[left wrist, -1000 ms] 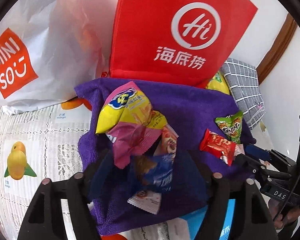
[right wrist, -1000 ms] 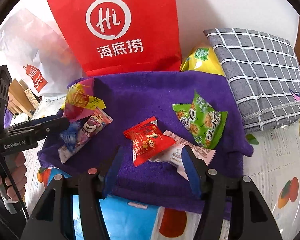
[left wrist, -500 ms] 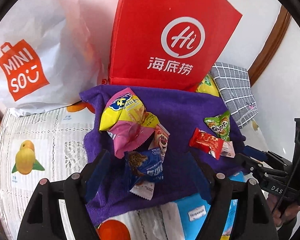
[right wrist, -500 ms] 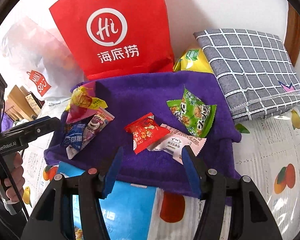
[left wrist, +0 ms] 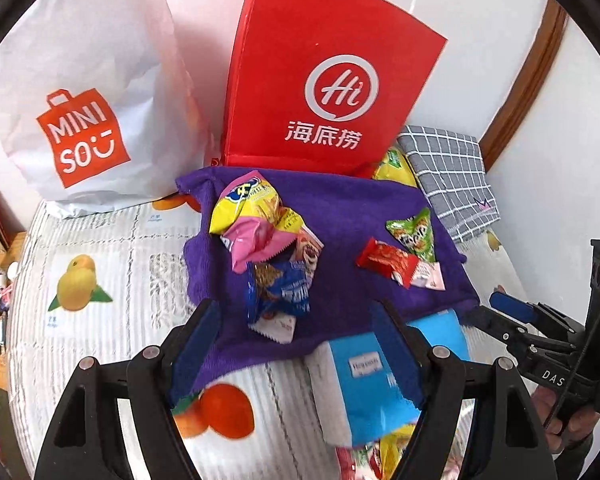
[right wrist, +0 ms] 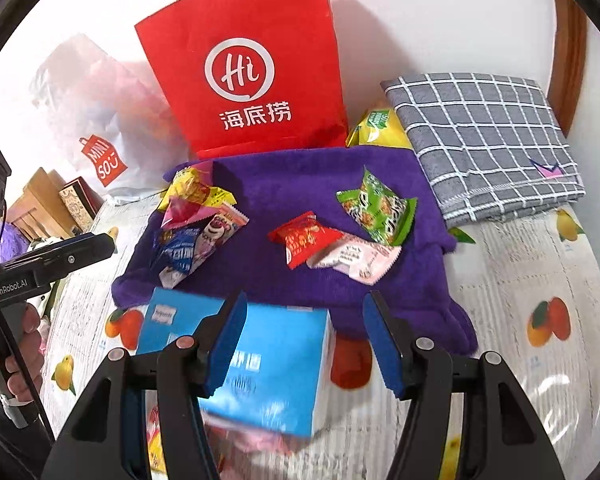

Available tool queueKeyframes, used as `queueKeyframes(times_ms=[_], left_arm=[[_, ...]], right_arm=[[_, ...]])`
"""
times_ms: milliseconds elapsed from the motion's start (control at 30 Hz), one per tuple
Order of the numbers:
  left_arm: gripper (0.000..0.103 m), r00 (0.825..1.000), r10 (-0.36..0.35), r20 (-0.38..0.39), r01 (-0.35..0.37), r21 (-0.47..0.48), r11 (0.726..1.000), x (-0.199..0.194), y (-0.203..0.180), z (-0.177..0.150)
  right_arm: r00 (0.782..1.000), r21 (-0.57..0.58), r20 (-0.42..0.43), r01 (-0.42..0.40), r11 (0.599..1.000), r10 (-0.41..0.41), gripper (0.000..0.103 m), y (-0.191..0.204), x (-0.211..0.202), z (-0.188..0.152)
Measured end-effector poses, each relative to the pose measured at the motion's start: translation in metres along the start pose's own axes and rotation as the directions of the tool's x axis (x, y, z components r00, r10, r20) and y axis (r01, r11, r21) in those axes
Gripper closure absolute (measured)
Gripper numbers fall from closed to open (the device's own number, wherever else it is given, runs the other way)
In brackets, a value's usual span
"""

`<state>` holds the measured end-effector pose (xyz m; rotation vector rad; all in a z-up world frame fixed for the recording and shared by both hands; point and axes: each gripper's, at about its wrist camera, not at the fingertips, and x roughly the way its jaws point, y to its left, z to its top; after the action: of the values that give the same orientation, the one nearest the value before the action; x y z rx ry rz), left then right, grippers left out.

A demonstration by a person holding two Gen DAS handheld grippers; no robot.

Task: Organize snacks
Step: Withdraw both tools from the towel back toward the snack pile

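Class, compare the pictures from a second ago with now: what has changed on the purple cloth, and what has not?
Both tools, left and right, drew back from the purple cloth, both empty, so the blue box came into view. The snack packets, red bag and grey checked cloth stayed put.

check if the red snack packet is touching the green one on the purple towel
Apart. The right wrist view shows purple towel between the red packet and the green packet.

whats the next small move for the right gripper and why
Probably lower the right gripper onto the red packet on the purple towel. The gripper is open and empty, that packet lies loose just ahead of it, and the blue box sits nearby.
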<state>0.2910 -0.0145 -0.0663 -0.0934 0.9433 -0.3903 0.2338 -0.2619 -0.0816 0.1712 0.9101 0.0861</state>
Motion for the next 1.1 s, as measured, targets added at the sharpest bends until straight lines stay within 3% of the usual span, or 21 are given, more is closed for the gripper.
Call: queueKeyframes(times_ms=[500, 1100], left_arm=[[0.027, 0.999, 0.024, -0.025, -0.025, -0.013, 1.000, -0.040, -0.004, -0.054], [0.027, 0.999, 0.045, -0.028, -0.046, -0.023, 0.999, -0.052, 0.007, -0.094]], right_arm=[[1.000, 0.006, -0.005, 0.007, 1.000, -0.007, 0.043, 0.006, -0.044, -0.058], [0.993, -0.033, -0.108, -0.048, 0.998, 0.045, 0.043, 0.030, -0.024, -0.120]])
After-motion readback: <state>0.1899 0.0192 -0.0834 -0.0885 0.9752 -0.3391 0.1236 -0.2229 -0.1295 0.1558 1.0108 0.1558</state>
